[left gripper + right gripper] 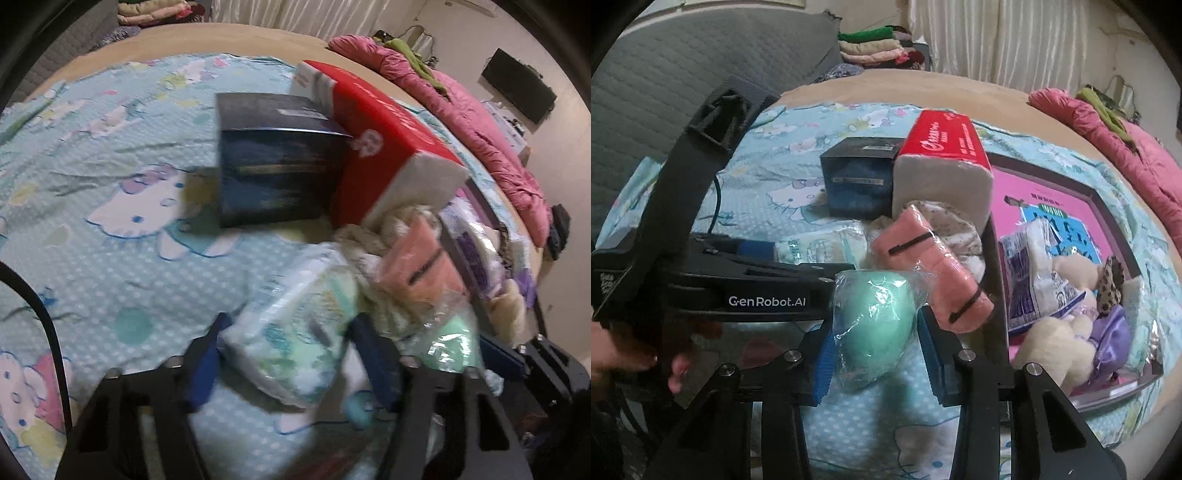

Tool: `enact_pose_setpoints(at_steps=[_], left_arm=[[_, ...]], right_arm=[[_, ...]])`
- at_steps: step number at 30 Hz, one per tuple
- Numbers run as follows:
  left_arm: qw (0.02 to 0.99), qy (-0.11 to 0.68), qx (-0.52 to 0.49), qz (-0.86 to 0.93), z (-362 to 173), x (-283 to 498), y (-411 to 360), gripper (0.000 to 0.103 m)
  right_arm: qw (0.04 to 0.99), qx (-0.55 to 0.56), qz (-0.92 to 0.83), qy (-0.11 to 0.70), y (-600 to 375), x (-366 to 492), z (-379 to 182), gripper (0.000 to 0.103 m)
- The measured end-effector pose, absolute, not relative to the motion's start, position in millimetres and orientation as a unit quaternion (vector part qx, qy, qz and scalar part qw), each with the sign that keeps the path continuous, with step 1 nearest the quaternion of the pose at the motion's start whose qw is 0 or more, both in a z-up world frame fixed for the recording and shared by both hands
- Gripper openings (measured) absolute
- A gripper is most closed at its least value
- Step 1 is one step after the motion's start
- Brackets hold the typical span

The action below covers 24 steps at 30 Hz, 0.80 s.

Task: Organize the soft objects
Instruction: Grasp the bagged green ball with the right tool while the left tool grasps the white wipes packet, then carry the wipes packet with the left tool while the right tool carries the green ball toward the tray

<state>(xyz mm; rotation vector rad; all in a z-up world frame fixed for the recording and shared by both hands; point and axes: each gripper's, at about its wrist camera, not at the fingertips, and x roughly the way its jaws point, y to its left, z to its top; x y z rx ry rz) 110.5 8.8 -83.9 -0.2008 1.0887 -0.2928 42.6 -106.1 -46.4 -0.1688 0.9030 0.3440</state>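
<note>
A soft white and green nappy pack (291, 354) lies on the cartoon-cat bedspread (110, 258). My left gripper (290, 325) stands around it, a blue pad against each side, though the picture is blurred. My right gripper (879, 354) is shut on a mint-green sponge ball in clear wrap (871, 325), held just above the bedspread. The ball also shows at the lower right of the left wrist view. A pink rolled cloth with black clips (934, 273) leans on a cream bundle between the ball and the open box (997, 258).
The open box with a pink floor (1052, 192) holds a cream plush toy (1052, 343), purple satin and a wipes pack. A red tissue pack (945, 144) and a dark blue box (860, 177) stand behind. A pink quilt (1137, 147) lies far right. A person's hand (628, 354) holds the left gripper's handle.
</note>
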Motion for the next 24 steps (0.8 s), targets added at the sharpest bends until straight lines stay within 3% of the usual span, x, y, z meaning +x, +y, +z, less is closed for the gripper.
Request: enact_pose_setpoints(at_steps=[5, 11, 24], left_arm=[[0.839, 0.513, -0.112, -0.145, -82, 109, 14, 0.047], [0.839, 0.507, -0.127, -0.152, -78, 107, 19, 0.035], [0.856, 0.483, -0.124, -0.135, -48, 82, 29, 0.028]], right_arm=[[0.885, -0.078, 0.163, 0.429, -109, 41, -43, 0.043], [0.889, -0.072, 0.158, 0.423, -113, 40, -37, 0.043], [0.903, -0.059, 0.162, 0.394, -121, 34, -17, 0.043]])
